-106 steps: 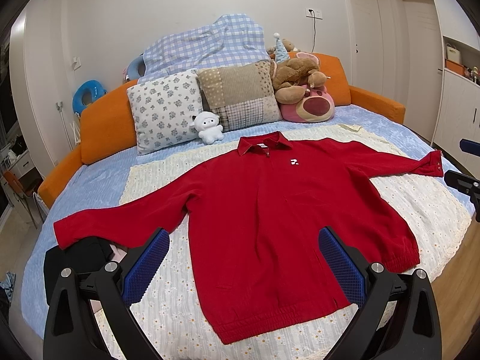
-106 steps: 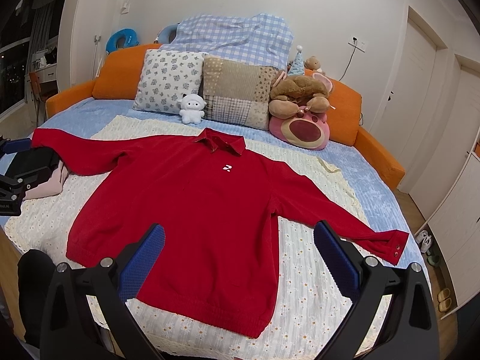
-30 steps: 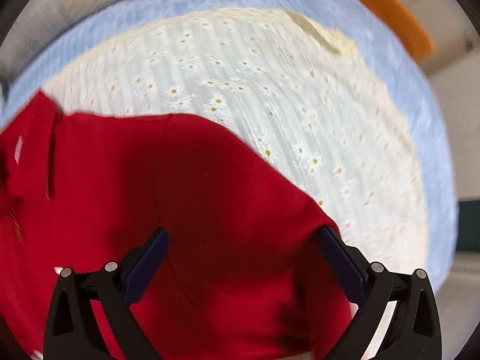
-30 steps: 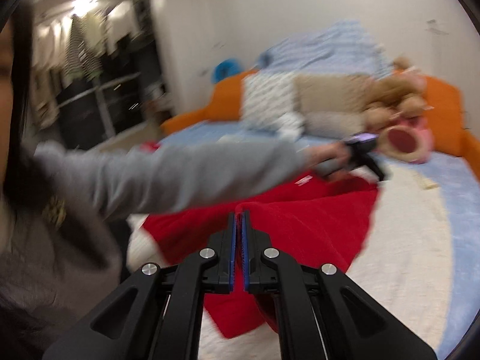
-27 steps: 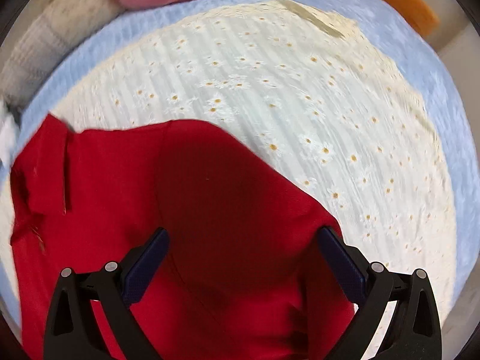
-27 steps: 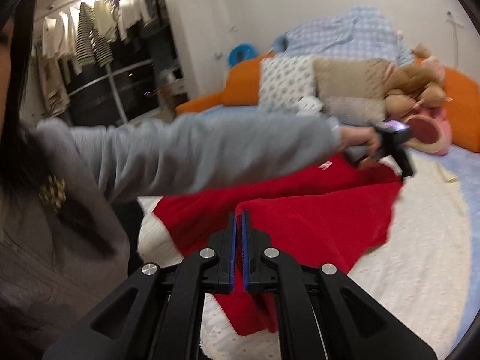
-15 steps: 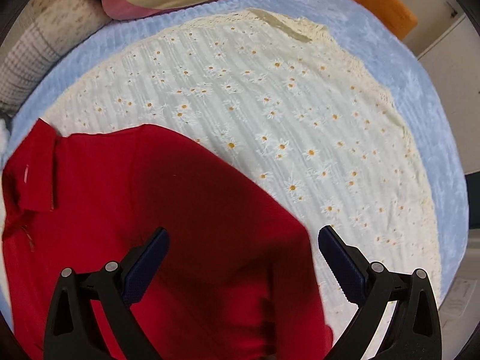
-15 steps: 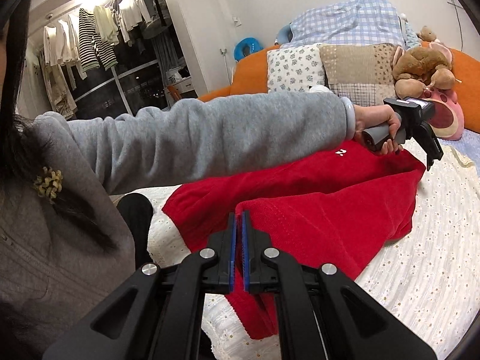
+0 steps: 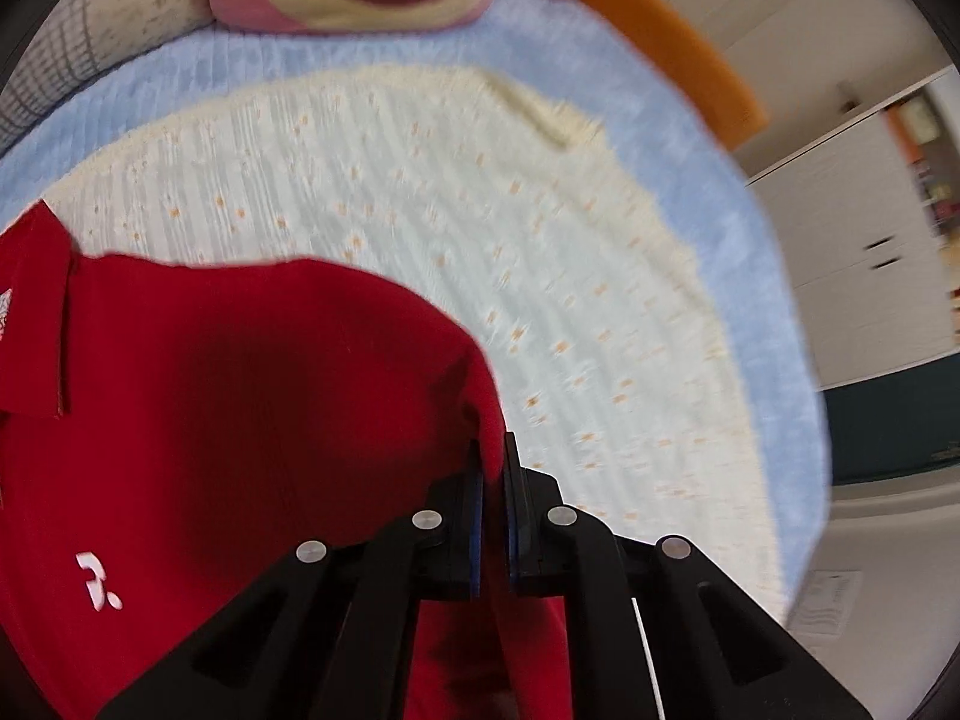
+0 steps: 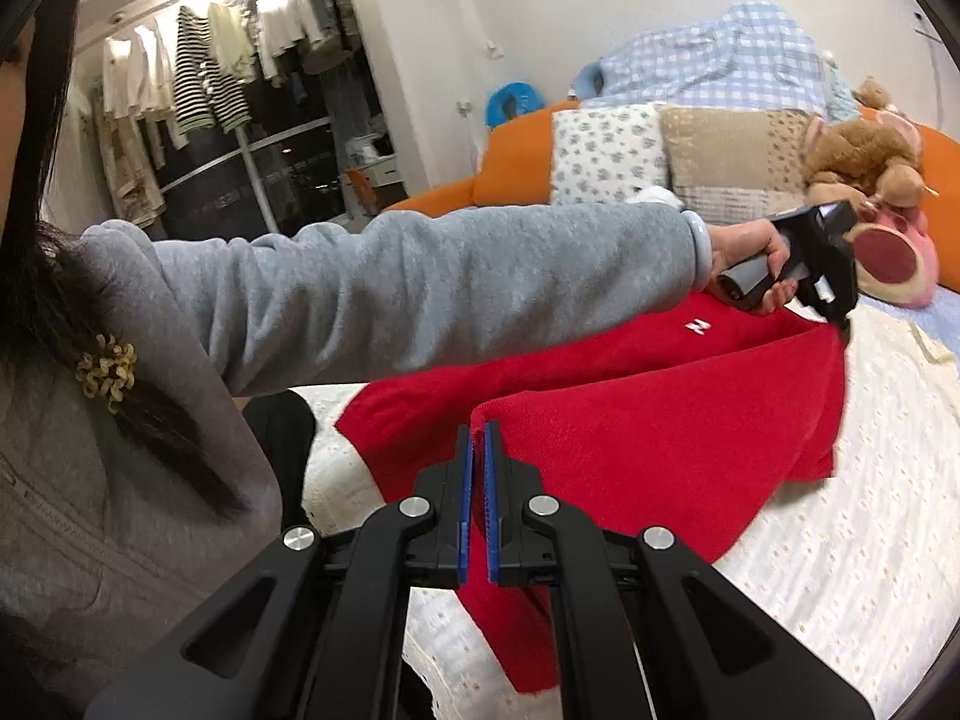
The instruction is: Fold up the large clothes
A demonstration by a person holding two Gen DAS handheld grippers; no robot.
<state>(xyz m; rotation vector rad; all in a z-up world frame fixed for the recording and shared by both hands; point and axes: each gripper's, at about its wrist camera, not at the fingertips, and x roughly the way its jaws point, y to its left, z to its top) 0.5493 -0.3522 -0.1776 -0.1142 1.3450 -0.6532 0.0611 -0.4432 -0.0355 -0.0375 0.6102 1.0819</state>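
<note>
A red collared shirt point(image 9: 240, 390) lies on the bed with its right side folded over the body. My left gripper point(image 9: 492, 456) is closing its jaws on the folded edge near the shoulder, and red cloth is pinched between the pads. In the right wrist view the same left gripper point(image 10: 840, 318) hangs from a hand at the far corner of the shirt point(image 10: 660, 420). My right gripper point(image 10: 479, 438) is shut on the shirt's near corner, with red fabric caught between its blue pads.
A cream daisy blanket point(image 9: 480, 210) covers the blue bed. A pink plush point(image 10: 894, 258), a brown bear and pillows line the orange headboard point(image 9: 672, 72). The person's grey sleeve point(image 10: 420, 282) crosses the shirt. A dark garment point(image 10: 282, 426) lies at the bed's left edge.
My left gripper's jaws have gone from wide apart to closed on the shirt's folded edge, and it has lifted a little. The right gripper stays shut on the shirt.
</note>
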